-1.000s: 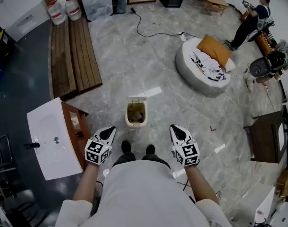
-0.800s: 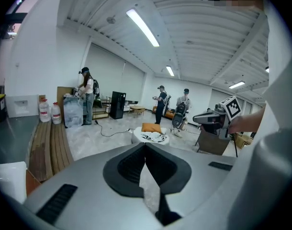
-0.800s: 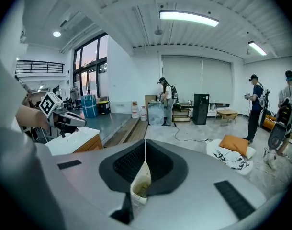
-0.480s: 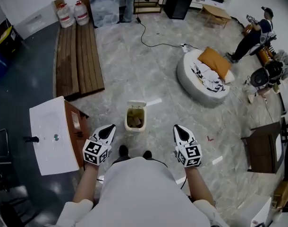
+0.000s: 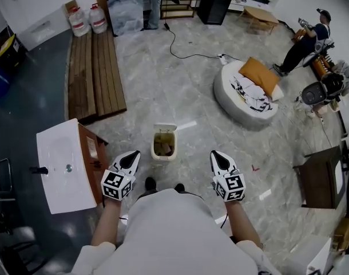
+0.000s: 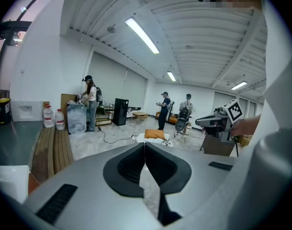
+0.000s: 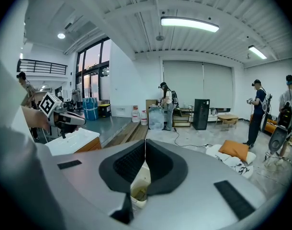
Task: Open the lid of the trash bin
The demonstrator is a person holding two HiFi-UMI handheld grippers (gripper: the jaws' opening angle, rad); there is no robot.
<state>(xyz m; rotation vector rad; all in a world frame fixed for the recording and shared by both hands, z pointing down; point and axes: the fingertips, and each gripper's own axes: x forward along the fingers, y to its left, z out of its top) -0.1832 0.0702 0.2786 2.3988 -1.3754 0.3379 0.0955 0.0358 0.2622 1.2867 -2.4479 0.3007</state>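
**binwatcher:** Marble floor (image 5: 163, 79) all round, big open room, other people (image 5: 307, 30) busy way out beyond the fingers (image 6: 127, 171). So where's the trash bin (image 5: 163, 157) sitting relative to the grippers?

**rigfan:** Ahead of both pairs of fingers and down on the floor, in the gap between them, just past the person's shoes (image 5: 151, 183). The left gripper (image 5: 131, 157) looks a bit nearer to it than the right gripper (image 5: 216, 156). The lid (image 5: 165, 127) stands up at the edge farthest from the fingers, and there's rubbish (image 5: 165, 145) showing inside, so I'd call the opening already done.

**binwatcher:** Fingers doing anything?

**rigfan:** Nope. Both pairs are pressed together at the tips, pinching nothing; each gripper view shows it. In the right gripper view the bin peeks out just under the closed fingers. Its long side seems to run away from the person, hinge at the far end, so any reach would go forward and down over the near rim.
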